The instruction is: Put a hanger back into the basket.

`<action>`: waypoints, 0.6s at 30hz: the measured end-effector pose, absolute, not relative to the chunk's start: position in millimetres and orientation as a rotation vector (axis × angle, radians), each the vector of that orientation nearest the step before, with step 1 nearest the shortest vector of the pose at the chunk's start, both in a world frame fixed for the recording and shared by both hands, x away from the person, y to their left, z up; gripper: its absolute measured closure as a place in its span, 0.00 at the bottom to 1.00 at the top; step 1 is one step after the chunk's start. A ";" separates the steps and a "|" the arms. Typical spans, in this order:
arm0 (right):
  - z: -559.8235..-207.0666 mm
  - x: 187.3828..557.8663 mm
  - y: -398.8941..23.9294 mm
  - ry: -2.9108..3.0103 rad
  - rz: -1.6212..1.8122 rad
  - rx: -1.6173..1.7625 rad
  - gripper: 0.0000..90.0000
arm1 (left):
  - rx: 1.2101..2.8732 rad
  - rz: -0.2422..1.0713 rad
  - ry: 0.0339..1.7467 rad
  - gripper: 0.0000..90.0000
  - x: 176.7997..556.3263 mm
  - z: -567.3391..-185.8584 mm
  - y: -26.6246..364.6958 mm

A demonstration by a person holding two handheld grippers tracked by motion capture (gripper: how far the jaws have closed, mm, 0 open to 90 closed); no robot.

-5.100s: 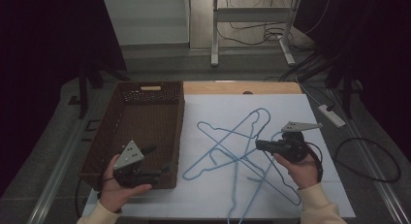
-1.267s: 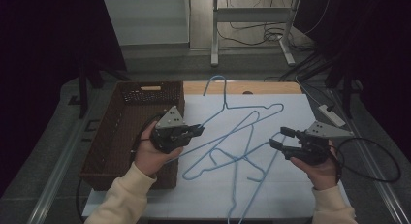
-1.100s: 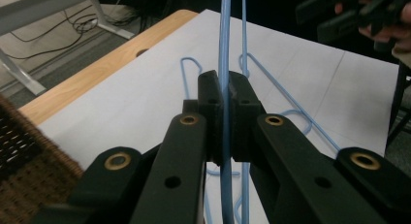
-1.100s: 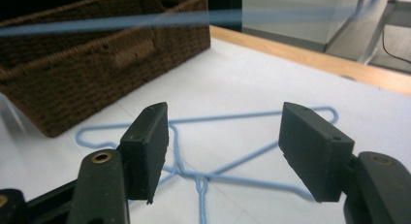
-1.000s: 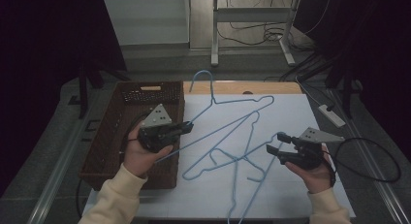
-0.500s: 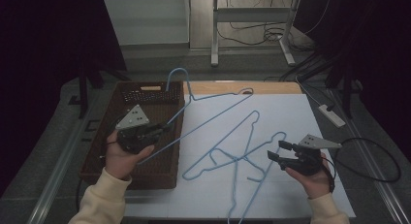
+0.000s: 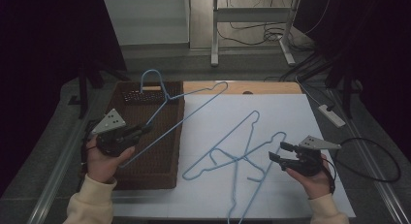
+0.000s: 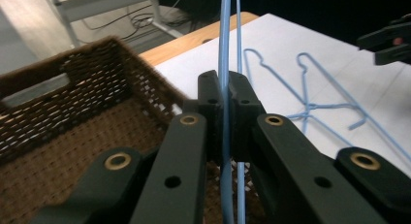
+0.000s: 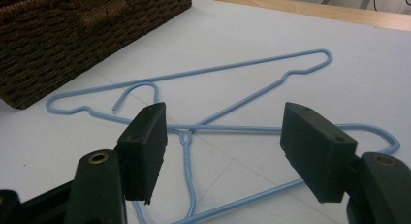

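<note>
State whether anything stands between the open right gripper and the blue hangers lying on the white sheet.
Nothing visible does. The right gripper hangs open just beside the two crossed hangers, with bare white sheet around them.

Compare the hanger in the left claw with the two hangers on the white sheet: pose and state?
The held hanger is lifted, slanting over the wicker basket, with its hook up; the two loose hangers lie flat on the white sheet.
The held hanger is clamped by the shut left claw; the loose hangers are untouched and cross each other, with the open right claw beside them.
All are thin blue wire.
</note>
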State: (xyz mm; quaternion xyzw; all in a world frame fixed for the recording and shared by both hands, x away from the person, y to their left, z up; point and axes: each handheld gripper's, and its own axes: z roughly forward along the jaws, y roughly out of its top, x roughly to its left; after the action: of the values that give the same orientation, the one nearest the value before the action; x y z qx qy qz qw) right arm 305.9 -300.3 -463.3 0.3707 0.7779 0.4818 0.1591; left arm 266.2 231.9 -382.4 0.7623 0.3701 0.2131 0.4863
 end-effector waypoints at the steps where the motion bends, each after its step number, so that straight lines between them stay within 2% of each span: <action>1: -463.5 305.9 -300.4 2.227 1.374 1.061 0.38 | 1.853 0.521 0.906 0.96 265.9 -382.9 233.6; 18: -468.0 306.6 -300.8 2.230 1.361 1.073 0.37 | 1.804 0.594 1.002 0.96 261.0 -386.5 283.7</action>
State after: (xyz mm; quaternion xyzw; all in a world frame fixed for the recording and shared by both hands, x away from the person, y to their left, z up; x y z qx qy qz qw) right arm 306.6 -300.8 -468.0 0.3753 0.7796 0.4760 0.1579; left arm 261.0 283.7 -386.5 0.7384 0.4103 0.2431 0.4768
